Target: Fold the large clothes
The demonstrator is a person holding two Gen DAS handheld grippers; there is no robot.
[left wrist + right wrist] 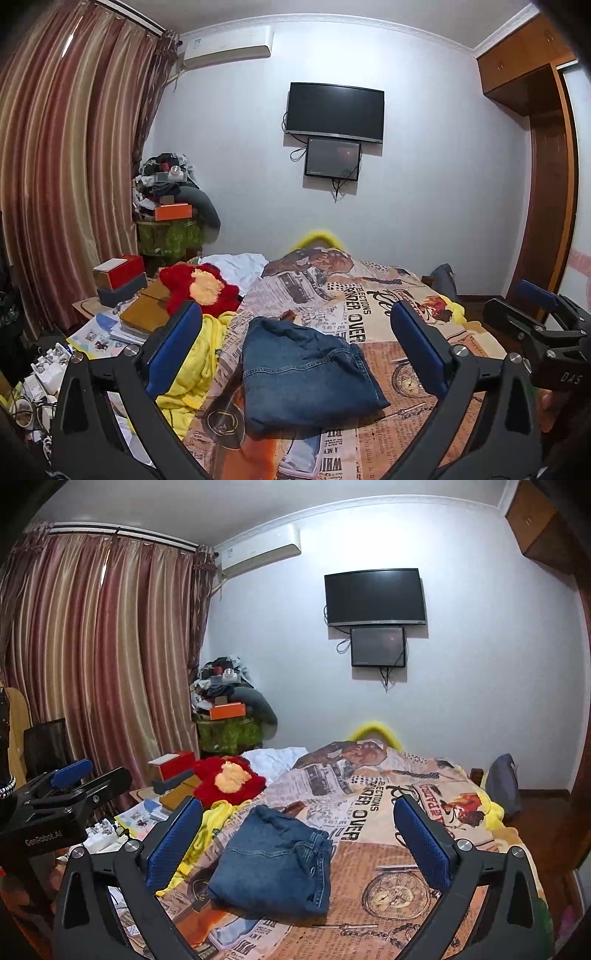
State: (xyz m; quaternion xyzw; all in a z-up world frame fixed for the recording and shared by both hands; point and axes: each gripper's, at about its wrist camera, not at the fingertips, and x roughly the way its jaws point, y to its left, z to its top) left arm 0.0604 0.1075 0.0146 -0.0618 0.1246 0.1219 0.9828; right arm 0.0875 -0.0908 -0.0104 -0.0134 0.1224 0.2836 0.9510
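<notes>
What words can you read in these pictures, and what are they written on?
"GenRobot.AI": on the left gripper body.
"DAS": on the right gripper body.
"NDER OVER", "ELECTIONS": on the newspaper-print bedspread, upside down.
"WHI": bedspread, near edge.
Other bedspread print and the papers: too small to read.

White wall w/ TV [335, 107], AC unit [229, 46], striped curtains [70, 147], wood wardrobe [543, 158]

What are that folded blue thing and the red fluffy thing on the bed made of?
The folded blue garment looks like denim: faded indigo weave with pale stitched seams, matte, probably jeans. The red plush toy seems to be synthetic fleece or fake fur, shaggy, with a cream patch. Both grippers hang open above the bedspread.
</notes>
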